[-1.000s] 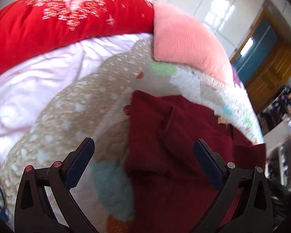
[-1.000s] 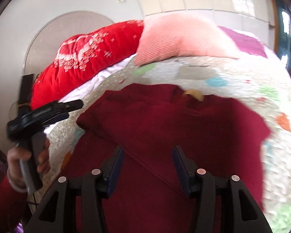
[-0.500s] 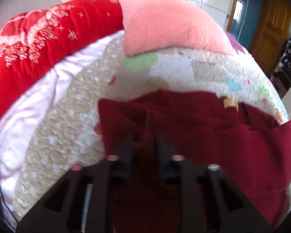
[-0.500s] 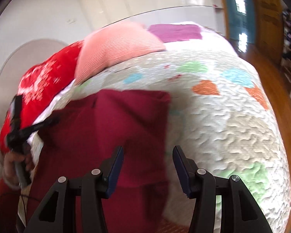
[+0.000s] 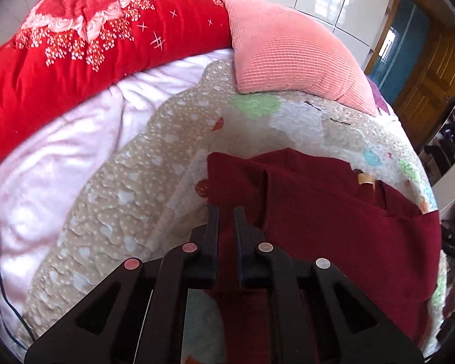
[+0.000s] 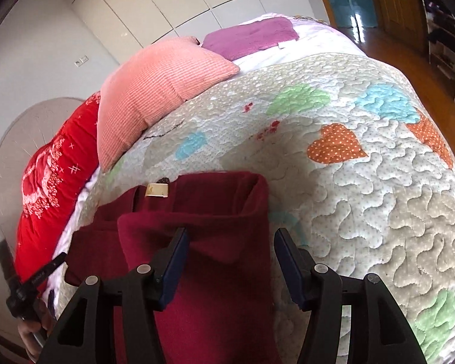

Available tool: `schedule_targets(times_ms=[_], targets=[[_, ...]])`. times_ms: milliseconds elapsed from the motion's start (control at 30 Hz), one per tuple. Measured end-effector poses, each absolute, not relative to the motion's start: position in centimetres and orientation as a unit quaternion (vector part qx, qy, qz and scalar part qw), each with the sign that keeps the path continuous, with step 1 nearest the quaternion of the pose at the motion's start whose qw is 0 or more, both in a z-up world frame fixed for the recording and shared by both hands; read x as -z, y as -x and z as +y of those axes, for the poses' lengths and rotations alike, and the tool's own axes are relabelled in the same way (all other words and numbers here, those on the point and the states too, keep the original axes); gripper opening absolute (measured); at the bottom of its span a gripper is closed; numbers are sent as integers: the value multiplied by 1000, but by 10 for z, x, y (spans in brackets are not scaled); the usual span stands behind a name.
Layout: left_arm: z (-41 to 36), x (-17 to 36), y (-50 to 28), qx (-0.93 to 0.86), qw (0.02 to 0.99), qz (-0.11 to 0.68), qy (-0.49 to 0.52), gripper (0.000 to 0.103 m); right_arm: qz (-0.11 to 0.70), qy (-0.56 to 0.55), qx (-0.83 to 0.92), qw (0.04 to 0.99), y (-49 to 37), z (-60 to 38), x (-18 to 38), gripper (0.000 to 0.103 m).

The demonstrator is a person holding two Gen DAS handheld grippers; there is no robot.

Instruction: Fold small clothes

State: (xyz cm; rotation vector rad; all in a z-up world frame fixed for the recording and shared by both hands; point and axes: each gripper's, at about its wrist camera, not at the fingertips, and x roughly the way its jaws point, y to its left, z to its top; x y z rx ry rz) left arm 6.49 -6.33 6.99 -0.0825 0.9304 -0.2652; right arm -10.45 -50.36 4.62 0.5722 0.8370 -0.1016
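A dark red garment (image 5: 333,230) lies spread on the patchwork quilt (image 5: 130,200), with a tan neck label (image 5: 366,179) at its far edge. My left gripper (image 5: 226,212) sits at the garment's left edge, its fingers nearly together and red cloth pinched in the narrow gap. In the right wrist view the garment (image 6: 221,212) has its right side folded up into a raised flap. My right gripper (image 6: 230,238) hovers over that right edge; its jaws are opening, with cloth lying between them, and the pads are clear of it. The left gripper (image 6: 36,279) shows at the lower left, held by a hand.
A pink ribbed pillow (image 6: 154,91) and a red flowered duvet (image 5: 85,42) lie at the head of the bed. A purple cushion (image 6: 251,35) sits further back. The quilt (image 6: 364,182) stretches right of the garment to the bed edge, with wooden floor (image 6: 388,48) beyond.
The left gripper went from wide open to closed at the garment's left edge. The right gripper slid right from the garment's middle to its right edge, rolled, and its jaws widened slightly.
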Motion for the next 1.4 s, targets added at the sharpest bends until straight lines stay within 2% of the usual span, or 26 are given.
schedule_targets(times_ms=[33, 100, 167, 433, 533, 700, 833, 1067, 1133, 1167, 1233, 1267, 1333, 1400], targets=[[-64, -70, -66, 131, 883, 448, 43, 9, 400, -274, 46, 873, 106, -502, -46, 56], [-70, -69, -68, 133, 881, 452, 38, 20, 404, -263, 45, 875, 109, -499, -45, 56], [-76, -68, -72, 120, 884, 451, 26, 36, 408, -259, 47, 874, 112, -498, -43, 56], [-88, -76, -72, 154, 881, 445, 43, 39, 400, -263, 47, 877, 127, -507, -49, 59], [-86, -76, -71, 163, 878, 447, 57, 57, 400, -261, 49, 877, 129, -511, -50, 60], [-73, -79, -68, 185, 869, 449, 97, 58, 394, -277, 45, 875, 131, -516, -49, 60], [-66, -77, -67, 191, 863, 449, 134, 74, 399, -278, 44, 873, 131, -517, -45, 60], [-86, -73, -69, 191, 871, 443, 96, 74, 399, -290, 49, 868, 129, -519, -41, 60], [-101, -68, -72, 187, 876, 442, 55, 71, 397, -301, 51, 866, 124, -524, -40, 60], [-108, -65, -74, 186, 876, 443, 35, 50, 395, -309, 51, 863, 120, -527, -39, 60], [-120, -60, -75, 170, 880, 444, -4, 25, 393, -339, 46, 853, 111, -532, -32, 60], [-120, -61, -75, 162, 884, 438, -10, 15, 392, -356, 42, 847, 106, -533, -28, 60], [-115, -68, -72, 170, 889, 426, -1, 8, 395, -374, 26, 839, 93, -531, -19, 53], [-107, -78, -68, 172, 895, 412, 6, 5, 402, -328, 26, 855, 81, -519, -23, 8]])
